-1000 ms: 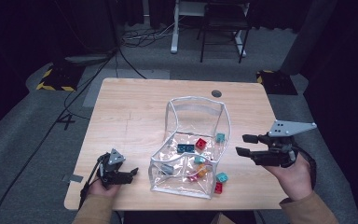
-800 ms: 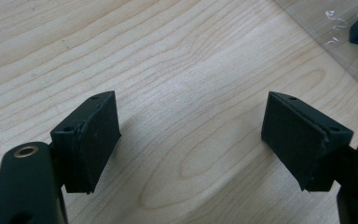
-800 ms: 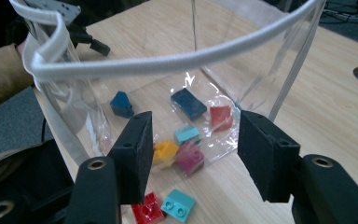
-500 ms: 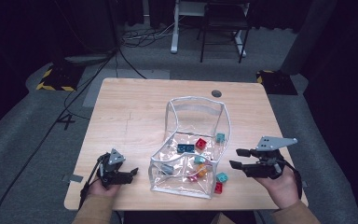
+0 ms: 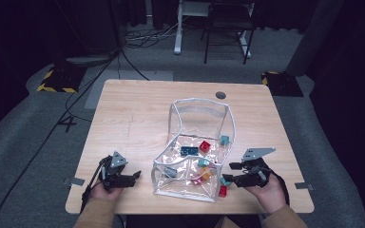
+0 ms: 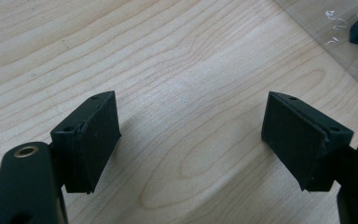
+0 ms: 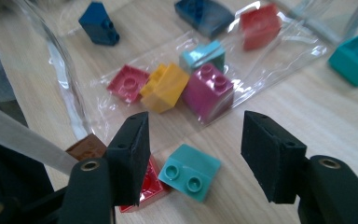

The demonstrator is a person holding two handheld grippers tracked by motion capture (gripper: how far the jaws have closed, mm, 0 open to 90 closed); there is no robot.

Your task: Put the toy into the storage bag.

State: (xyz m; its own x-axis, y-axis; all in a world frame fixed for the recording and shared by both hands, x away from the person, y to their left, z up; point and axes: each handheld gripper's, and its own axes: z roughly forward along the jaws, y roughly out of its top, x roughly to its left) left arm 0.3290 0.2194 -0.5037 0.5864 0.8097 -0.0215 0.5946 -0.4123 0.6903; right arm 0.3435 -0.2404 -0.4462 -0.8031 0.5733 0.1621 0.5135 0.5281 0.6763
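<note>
Pale wood grain covers the table (image 5: 138,114), which stands on grey carpet in a dark room. Near its front edge lies a clear plastic pouch (image 5: 197,142) with a white-piped rim, its mouth standing open toward the far side. The right gripper (image 7: 193,140) hangs low over the table just beside the pouch's right corner, and its jaws have just been opening; they stand wide apart, touching nothing. Between them, on the bare wood, lies a teal brick (image 7: 189,171) with a sloped top and two studs facing the camera. A red brick (image 7: 151,186) touches its left side, half hidden behind the left jaw, and a brown brick (image 7: 87,147) beyond that is cut off by a pale strip across the lens. Under the pouch's film sit a magenta brick (image 7: 209,91), a yellow brick (image 7: 165,86), a pink brick (image 7: 128,83) and more, blurred by the plastic's glare. From the high view these bricks are too small to tell apart well. The left gripper (image 6: 191,135) rests near the table's front left, its jaws apart over bare wood
</note>
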